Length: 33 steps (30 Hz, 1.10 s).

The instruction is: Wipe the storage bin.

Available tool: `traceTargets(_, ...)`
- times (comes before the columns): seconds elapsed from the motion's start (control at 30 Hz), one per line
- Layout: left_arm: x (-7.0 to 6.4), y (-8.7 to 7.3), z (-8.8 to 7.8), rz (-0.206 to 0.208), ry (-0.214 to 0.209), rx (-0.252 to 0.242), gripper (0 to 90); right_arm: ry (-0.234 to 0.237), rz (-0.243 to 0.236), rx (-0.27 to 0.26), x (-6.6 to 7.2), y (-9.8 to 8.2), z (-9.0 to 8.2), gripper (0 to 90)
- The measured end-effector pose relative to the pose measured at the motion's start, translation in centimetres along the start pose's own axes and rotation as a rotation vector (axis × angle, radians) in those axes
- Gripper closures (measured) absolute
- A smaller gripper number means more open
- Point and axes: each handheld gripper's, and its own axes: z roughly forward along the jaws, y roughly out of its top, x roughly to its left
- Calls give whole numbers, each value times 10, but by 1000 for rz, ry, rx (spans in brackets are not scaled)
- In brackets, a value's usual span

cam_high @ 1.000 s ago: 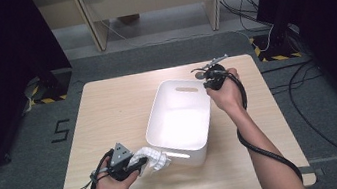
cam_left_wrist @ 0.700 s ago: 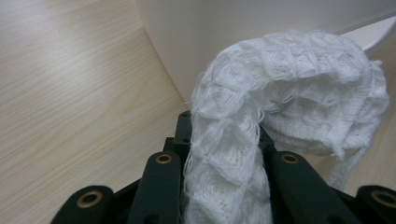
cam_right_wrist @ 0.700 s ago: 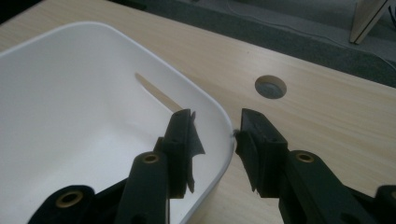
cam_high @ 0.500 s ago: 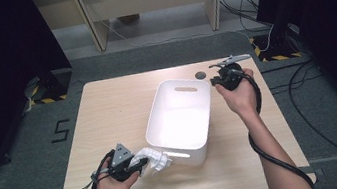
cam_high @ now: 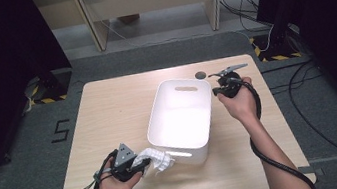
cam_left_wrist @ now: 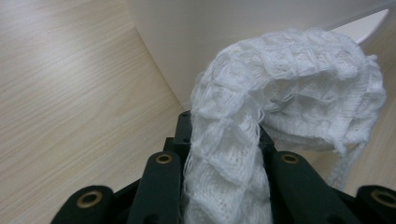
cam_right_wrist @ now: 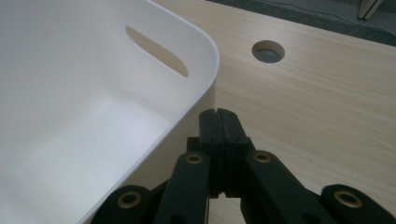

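Left hand-held gripper [cam_high: 142,163] pinches white knit cloth [cam_high: 156,158] at the tabletop's near edge, likely bound for the white bin [cam_high: 182,117]. Right hand-held gripper [cam_right_wrist: 218,116], jaws just pressed together on nothing, sits beside the bin's far corner.

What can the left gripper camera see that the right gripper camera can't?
The left gripper view shows a white knitted cloth pinched between the left gripper jaws, draping over toward the bin's outer wall. The right gripper view shows the right gripper with its jaws pressed together on nothing, the inside of the bin with its handle slot, and a round hole in the tabletop. Both show the white plastic bin and the wooden table.
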Motion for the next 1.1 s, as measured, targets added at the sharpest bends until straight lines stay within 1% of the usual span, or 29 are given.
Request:
traceTargets(0.07, 0, 0, 0, 1, 1, 0, 722, 0, -7, -3, 2, 2, 2, 900)
traceTargets(0.13, -1, 0, 0, 2, -1, -1, 722, -12, -22, -2, 3, 4, 3, 900)
traceTargets(0.3, -2, 0, 1, 4, -8, -3, 722, -15, -21, 0, 7, 10, 9, 900)
traceTargets(0.4, -2, -1, 1, 1, -12, -6, 722, -11, -29, 0, 10, 14, 14, 900)
traceTargets(0.63, -3, 1, 2, 10, -16, 1, 722, 9, -40, 13, 19, 23, 28, 900)
traceTargets(0.67, -3, 1, 2, 9, -17, 1, 722, 9, -47, 12, 21, 24, 30, 900)
traceTargets(0.77, -4, 1, 2, 11, -17, 1, 722, 12, -42, 12, 24, 24, 30, 900)
traceTargets(0.87, -4, 1, 2, 14, -16, 1, 722, 13, -40, 14, 24, 23, 29, 893)
traceTargets(0.9, -5, 1, 2, 15, -18, 1, 722, 13, -45, 12, 24, 22, 28, 886)
traceTargets(0.93, -6, 1, 3, 8, -21, -6, 722, 13, -36, 11, 24, 21, 27, 872)
traceTargets(1.1, -13, 4, 2, 25, -46, -14, 724, 1, -44, 11, 21, 14, 22, 830)
